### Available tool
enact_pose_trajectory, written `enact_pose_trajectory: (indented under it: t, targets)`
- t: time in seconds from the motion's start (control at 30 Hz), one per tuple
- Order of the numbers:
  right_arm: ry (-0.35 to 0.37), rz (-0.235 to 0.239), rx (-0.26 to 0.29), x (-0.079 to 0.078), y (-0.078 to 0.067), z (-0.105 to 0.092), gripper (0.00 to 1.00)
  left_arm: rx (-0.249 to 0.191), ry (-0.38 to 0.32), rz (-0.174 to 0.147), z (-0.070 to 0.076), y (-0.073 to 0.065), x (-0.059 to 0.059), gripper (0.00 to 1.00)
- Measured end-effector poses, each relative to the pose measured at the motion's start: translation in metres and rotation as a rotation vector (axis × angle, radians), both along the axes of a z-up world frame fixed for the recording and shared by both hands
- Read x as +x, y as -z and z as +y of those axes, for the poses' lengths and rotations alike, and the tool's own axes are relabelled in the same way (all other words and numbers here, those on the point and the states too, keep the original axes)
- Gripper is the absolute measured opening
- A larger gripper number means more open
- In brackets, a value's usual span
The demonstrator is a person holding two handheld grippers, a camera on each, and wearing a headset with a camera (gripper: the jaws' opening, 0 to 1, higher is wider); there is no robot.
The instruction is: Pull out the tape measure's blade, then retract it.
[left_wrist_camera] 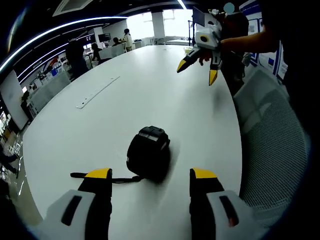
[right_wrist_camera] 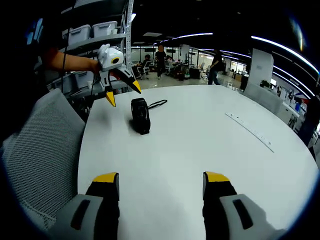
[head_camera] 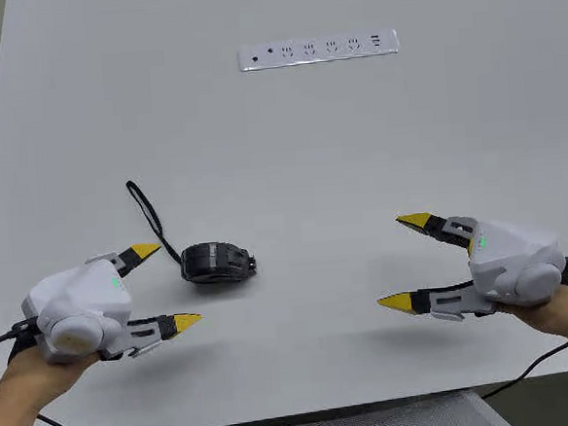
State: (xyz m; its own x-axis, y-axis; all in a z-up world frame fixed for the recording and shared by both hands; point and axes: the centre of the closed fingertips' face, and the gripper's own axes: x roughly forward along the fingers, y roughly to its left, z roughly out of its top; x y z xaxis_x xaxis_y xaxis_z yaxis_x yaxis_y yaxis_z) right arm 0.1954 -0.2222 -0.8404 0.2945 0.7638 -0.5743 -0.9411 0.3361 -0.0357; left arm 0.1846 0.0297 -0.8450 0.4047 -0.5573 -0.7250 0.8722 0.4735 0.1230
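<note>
- Tape measure point(head_camera: 216, 263) lies on the table point(head_camera: 290, 154); its markings are too small to read.
- Left gripper point(head_camera: 170, 285): wide, empty, just beside it.
- Right gripper point(head_camera: 402, 261): wide, empty, well apart.

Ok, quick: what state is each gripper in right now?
Left gripper: open, holding nothing; the tape measure lies just ahead of its jaws.
Right gripper: open, holding nothing.
</note>
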Motion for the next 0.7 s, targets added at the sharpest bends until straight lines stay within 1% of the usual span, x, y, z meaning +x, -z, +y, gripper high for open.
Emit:
enact_pose_trajectory:
  t: [0.13,0.27,0.33,0.5,0.63,0.7]
  targets:
    - [-0.025,-0.001,-0.001,0.002,0.005,0.006,0.67,0.005,0.026,-0.002,-0.004,0.001,0.005,0.58]
    - [-0.047,-0.002,-0.005,0.004,0.009,0.012,0.65,0.021,0.075,0.003,-0.008,0.005,0.007,0.56]
    - [-0.058,-0.004,-0.013,0.006,0.012,0.014,0.63,0.028,0.095,0.01,-0.01,0.007,0.009,0.55]
    - [-0.071,0.002,-0.013,0.011,0.016,0.021,0.62,0.05,0.134,0.02,-0.014,0.014,0.014,0.52]
    - [-0.086,0.005,-0.01,0.014,0.02,0.026,0.62,0.05,0.159,0.035,-0.016,0.018,0.018,0.51]
    - [-0.092,0.004,-0.009,0.016,0.022,0.029,0.6,0.068,0.178,0.031,-0.016,0.02,0.019,0.5]
